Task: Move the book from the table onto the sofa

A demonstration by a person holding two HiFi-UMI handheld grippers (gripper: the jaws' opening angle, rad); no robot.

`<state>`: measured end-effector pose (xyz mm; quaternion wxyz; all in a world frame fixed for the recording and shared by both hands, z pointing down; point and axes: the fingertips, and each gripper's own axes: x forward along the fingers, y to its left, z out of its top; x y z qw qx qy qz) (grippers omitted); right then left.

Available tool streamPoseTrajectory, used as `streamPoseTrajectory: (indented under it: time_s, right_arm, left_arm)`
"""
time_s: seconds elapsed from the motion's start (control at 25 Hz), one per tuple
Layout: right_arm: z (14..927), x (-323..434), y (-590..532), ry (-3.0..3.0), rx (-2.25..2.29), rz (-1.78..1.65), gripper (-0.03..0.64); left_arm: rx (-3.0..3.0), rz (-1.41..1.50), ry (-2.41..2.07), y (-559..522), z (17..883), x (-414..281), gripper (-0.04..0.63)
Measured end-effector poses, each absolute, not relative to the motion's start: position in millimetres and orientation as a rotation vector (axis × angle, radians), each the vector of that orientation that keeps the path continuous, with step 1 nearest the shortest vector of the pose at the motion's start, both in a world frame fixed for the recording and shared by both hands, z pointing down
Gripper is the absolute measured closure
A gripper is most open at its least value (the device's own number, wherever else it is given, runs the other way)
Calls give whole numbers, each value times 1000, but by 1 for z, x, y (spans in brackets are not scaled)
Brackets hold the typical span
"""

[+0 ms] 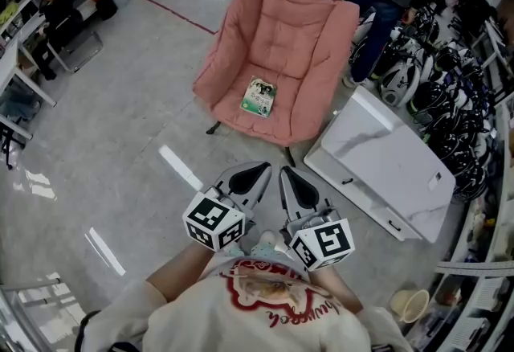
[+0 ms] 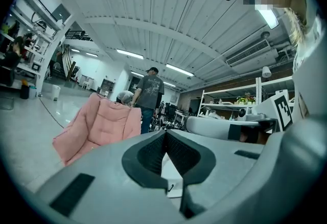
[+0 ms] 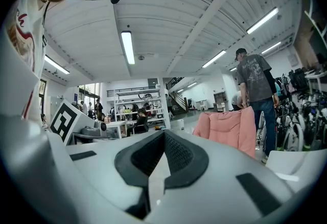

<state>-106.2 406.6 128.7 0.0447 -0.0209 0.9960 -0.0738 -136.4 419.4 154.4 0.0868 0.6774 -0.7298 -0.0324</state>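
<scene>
Light: bright, even, from ceiling tube lamps (image 3: pixel 127 46) overhead.
Glare: white streaks on the glossy floor (image 1: pixel 128 141).
Shadows: soft and faint.
Distortion: strong fisheye in both gripper views, with dark rounded corners.
Focus: nearest foreground slightly soft.

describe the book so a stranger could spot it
Find the big pink sofa left of the white table. The book lies flat on its seat. It is the only thing on the pink fabric, with a green cover.
</scene>
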Motion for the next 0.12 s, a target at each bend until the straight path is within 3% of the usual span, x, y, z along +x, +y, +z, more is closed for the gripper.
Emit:
streamPoseTrajectory:
  time_s: [0.12]
  right_arm:
    - [128, -102, 403, 3039, -58, -224, 618]
  left_arm:
    - [2014, -95, -2183, 416, 155, -133, 591]
